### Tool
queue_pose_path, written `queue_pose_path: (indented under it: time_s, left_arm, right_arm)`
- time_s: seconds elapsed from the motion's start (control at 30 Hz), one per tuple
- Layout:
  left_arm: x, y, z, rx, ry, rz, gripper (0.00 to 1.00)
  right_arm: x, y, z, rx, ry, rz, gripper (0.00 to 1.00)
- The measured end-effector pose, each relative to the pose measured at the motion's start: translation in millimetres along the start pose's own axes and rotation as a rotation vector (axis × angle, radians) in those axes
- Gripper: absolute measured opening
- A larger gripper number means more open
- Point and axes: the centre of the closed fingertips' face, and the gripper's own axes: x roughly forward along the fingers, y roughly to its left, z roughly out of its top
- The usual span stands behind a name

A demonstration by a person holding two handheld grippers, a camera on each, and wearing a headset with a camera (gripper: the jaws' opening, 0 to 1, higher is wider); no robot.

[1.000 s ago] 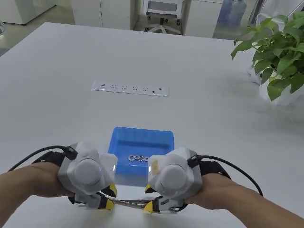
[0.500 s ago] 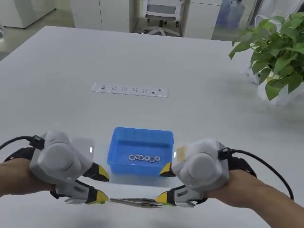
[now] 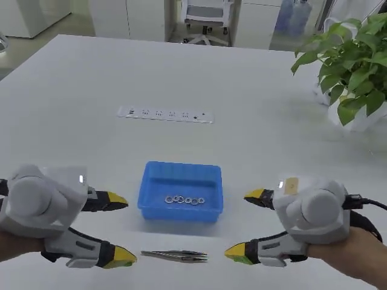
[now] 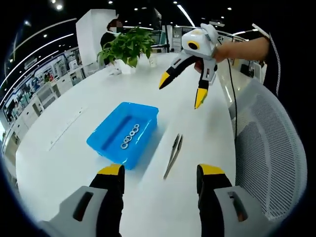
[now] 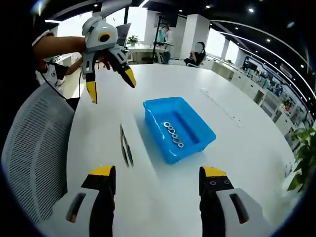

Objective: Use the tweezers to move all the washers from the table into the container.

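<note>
A blue container (image 3: pixel 181 188) sits on the white table near its front edge, with several metal washers (image 3: pixel 184 200) in a row inside. The same container (image 4: pixel 124 131) (image 5: pixel 178 127) appears in both gripper views. Metal tweezers (image 3: pixel 175 255) lie flat on the table just in front of it, untouched; they are also seen as tweezers (image 4: pixel 173 154) (image 5: pixel 125 145). My left gripper (image 3: pixel 118 229) is open to the left of the tweezers. My right gripper (image 3: pixel 248 223) is open to their right. Both hold nothing.
A white power strip (image 3: pixel 165 114) lies on the table beyond the container. A potted plant (image 3: pixel 351 60) stands at the far right. An office chair (image 3: pixel 207 18) is behind the table's far edge. A mesh chair back (image 4: pixel 271 148) sits beside the table's front edge.
Both grippers have moved apart, away from the tweezers, the left going left and the right going right. The tweezers stay on the table. The view tilted slightly.
</note>
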Motion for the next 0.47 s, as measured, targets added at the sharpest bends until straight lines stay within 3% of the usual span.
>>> queue_pose_path:
  time_s: [0.17, 0.47]
  left_arm:
    - [-4.4, 1.1, 6.4, -0.036, -0.055, 0.027, 0.71]
    - [-6.8, 1.5, 11.6, -0.06, -0.091, 0.056, 0.84]
  right_arm:
    - [-11.7, -1.7, -6.9, 0.049, -0.023, -0.026, 0.78]
    - [-20.5, 0.8, -11.3, 0.098, -0.047, -0.043, 0.89]
